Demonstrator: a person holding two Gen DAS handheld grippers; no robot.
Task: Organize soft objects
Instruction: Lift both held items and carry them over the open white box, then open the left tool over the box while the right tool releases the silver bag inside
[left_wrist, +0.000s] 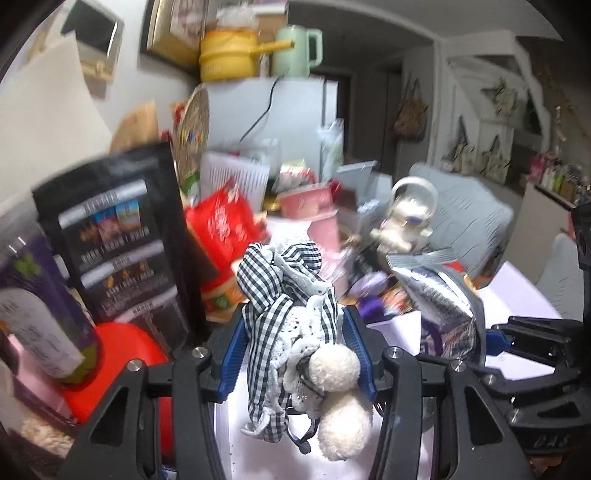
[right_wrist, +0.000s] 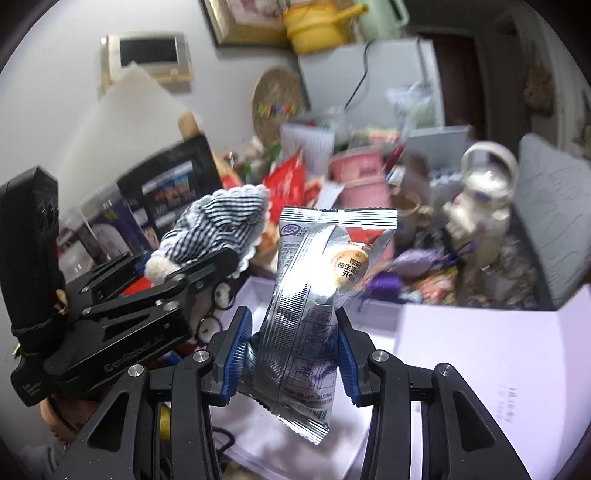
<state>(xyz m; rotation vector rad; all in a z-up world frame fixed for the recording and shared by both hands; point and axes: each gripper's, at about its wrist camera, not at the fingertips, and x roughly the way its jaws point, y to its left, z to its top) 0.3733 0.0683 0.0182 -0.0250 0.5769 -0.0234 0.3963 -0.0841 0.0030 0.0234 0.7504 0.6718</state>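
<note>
Cluttered tabletop fills both views: a white table surface (right_wrist: 480, 350) sits near me, and behind it a blurred heap of packets, pink tubs (right_wrist: 360, 177) and a black printed box (left_wrist: 110, 236) runs back to a pale wall. A small white astronaut figure (right_wrist: 480, 206) stands toward the right of the pile.

I hold my left gripper (left_wrist: 295, 354) clamped on a bundle of black-and-white checked cloth (left_wrist: 280, 295), edged with white lace. Its blue pads (left_wrist: 236, 354) press the cloth from both sides. Two cream fluffy pom-poms (left_wrist: 334, 369) hang from the bundle near the camera, above the table.

My right gripper (right_wrist: 291, 350) pinches a silver snack packet (right_wrist: 314, 295), upright and slightly tilted, its crimped top above the fingers and its lower end hanging below them. In the right view, the left gripper and its cloth sit just beside the packet, on the left. Everything in the background is smeared by motion blur.
</note>
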